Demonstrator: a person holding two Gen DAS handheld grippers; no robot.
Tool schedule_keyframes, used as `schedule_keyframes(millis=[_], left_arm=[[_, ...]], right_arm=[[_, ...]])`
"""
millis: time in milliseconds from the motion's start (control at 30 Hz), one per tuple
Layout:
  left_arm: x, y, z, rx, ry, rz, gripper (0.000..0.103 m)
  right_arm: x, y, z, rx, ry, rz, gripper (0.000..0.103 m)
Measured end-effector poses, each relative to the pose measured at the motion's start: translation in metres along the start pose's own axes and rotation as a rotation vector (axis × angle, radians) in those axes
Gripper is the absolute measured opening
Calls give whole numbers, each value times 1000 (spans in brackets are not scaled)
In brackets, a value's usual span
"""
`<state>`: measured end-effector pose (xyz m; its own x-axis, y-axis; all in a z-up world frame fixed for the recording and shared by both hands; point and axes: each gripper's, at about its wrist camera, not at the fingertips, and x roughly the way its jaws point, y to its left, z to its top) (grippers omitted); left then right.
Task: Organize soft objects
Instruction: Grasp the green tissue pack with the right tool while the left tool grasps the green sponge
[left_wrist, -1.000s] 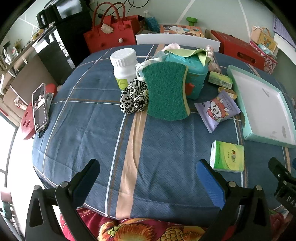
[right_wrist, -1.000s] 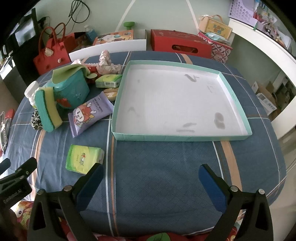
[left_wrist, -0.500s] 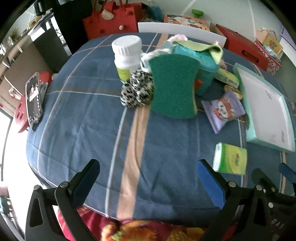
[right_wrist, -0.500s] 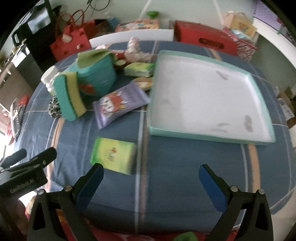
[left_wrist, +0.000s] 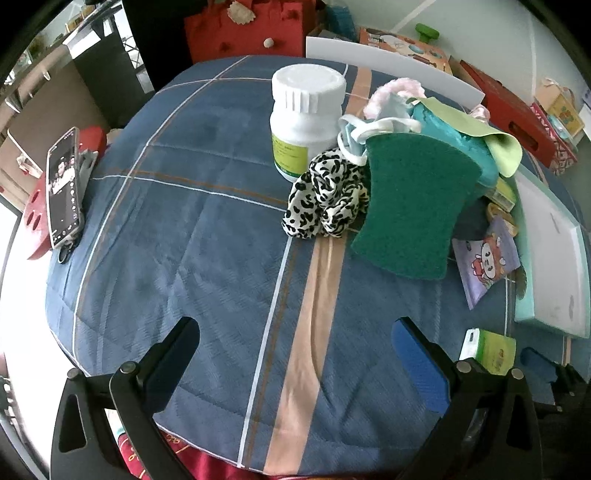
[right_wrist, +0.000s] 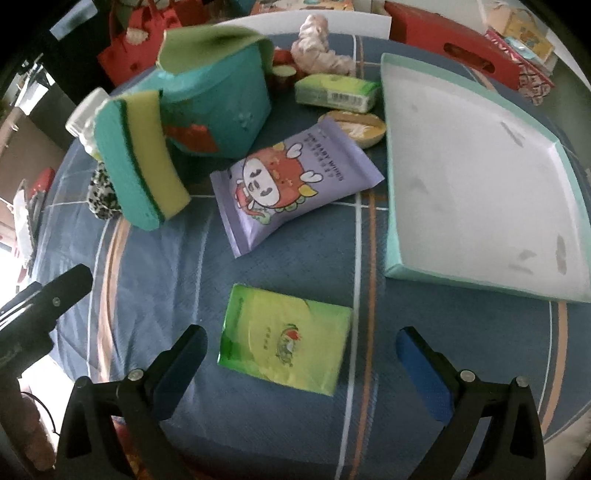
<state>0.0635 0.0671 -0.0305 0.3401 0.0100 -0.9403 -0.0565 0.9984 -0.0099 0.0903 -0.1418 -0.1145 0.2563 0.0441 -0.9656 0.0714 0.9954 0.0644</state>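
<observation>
I am in a lived-in home room: a quilted blue plaid cover (left_wrist: 192, 236) fills the frame's middle, a red handbag (left_wrist: 251, 33) sits at top centre, gift boxes (left_wrist: 517, 114) at upper right, a phone (left_wrist: 62, 184) at left.

Behind the green sponge (left_wrist: 410, 206) in your left view, the teal bag (left_wrist: 463, 147) is mostly hidden, and the leopard scrunchie (left_wrist: 327, 197) is partly covered at its right side. Right of the sponge, the tray (left_wrist: 546, 258) is cut off by the picture's edge. In your right view, the sponge (right_wrist: 138, 158) is blurred and hides most of the white bottle (right_wrist: 86, 118). Print on the purple wipes pack (right_wrist: 291, 181) is too small to read.
</observation>
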Motion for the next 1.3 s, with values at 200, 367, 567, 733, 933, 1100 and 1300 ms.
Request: schedule_keyframes(millis=[200, 367, 567, 733, 933, 1100, 1300], left_arm=[[11, 4, 7, -10, 8, -17, 103], [18, 5, 9, -14, 11, -30, 103], [24, 6, 13, -30, 15, -50, 103], [28, 1, 22, -36, 18, -69, 103], [30, -19, 42, -40, 7, -102, 103], [42, -36, 65, -56, -8, -115, 103], [61, -53, 87, -105, -12, -111, 98]], right_arm=[[17, 6, 5, 4, 23, -13, 95], [17, 3, 4, 21, 12, -7, 86], [13, 3, 4, 25, 8, 7, 70], [7, 1, 4, 28, 6, 23, 70], [-13, -10, 5, 33, -7, 55, 70], [-31, -15, 11, 26, -44, 56, 70], [-40, -22, 16, 28, -63, 48, 70]])
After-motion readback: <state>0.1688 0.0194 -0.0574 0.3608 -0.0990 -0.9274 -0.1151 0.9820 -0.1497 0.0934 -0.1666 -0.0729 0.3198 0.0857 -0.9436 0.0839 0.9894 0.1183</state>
